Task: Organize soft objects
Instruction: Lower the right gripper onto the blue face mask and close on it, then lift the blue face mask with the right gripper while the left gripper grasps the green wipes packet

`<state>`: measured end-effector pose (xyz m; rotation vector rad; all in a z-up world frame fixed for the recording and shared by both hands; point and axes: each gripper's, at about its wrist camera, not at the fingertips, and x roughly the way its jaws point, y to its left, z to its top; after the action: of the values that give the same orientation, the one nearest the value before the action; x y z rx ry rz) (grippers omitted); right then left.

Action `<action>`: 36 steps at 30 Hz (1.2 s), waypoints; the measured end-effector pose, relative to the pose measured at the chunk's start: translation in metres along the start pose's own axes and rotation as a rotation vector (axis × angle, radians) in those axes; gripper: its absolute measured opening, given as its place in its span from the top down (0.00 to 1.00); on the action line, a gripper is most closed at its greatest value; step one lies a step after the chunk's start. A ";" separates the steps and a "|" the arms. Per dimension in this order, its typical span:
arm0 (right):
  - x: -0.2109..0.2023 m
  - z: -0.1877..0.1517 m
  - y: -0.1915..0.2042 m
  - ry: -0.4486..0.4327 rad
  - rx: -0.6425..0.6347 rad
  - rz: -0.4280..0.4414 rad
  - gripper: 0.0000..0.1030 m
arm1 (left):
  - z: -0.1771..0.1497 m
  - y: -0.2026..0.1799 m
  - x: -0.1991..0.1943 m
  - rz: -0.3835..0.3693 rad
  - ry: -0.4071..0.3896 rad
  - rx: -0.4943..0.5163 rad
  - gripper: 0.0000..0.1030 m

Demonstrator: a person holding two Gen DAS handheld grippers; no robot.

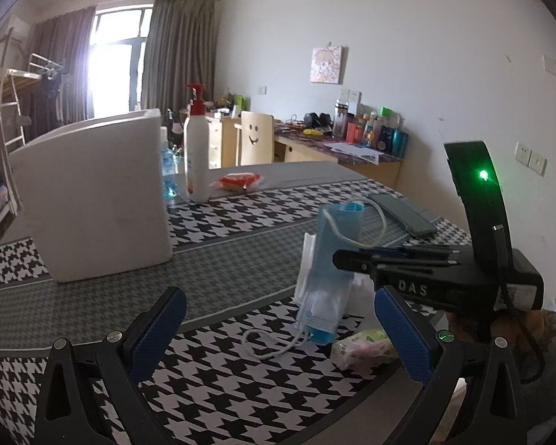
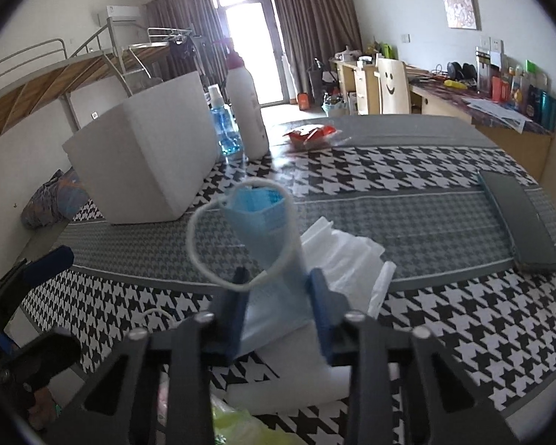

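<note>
Risks slipping the blue face mask point(image 2: 267, 218) out of a shallow pinch: caught only across its lower half, with the top flopping free and upright above the pads. Risks snagging too, since one white ear loop point(image 2: 200, 244) hangs over the left finger and the other trails on the houndstooth tablecloth point(image 1: 222, 389); may hook a jaw or drag across the cloth on any lift. May also pull up the white folded plastic bag point(image 2: 344, 256) lying directly under and behind the mask, touching it, if a corner is trapped in the same pinch; cannot tell from either view whether one is. Could nudge the green and pink tissue pack point(image 1: 363, 348) just beside the mask's bottom end. Right gripper point(image 2: 278, 282): tilted down toward the table, reaching in from the right side of the left wrist view, pads pressed onto the mask from both sides. Left gripper point(image 1: 278, 319): low over the cloth, angled gently downward, jaws spread wide with nothing between them, aimed toward the mask. Probable destination, judging by the task: the white foam box point(image 1: 92, 193), well apart on the left, open top facing away and interior hidden.
</note>
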<state>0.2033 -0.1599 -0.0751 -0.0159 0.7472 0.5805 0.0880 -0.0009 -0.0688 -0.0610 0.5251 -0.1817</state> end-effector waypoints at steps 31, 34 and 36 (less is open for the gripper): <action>-0.040 0.014 -0.036 -0.118 0.136 -0.079 0.90 | -0.015 -0.035 0.030 -0.170 0.134 0.095 0.01; -0.042 0.011 -0.038 -0.117 0.144 -0.079 0.90 | -0.016 -0.039 0.030 -0.177 0.139 0.104 0.01; -0.044 0.008 -0.039 -0.117 0.146 -0.082 0.90 | -0.017 -0.041 0.031 -0.185 0.146 0.112 0.01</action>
<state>0.2028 -0.2122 -0.0480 0.1210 0.6704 0.4439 0.0997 -0.0475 -0.0945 0.0133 0.6541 -0.3985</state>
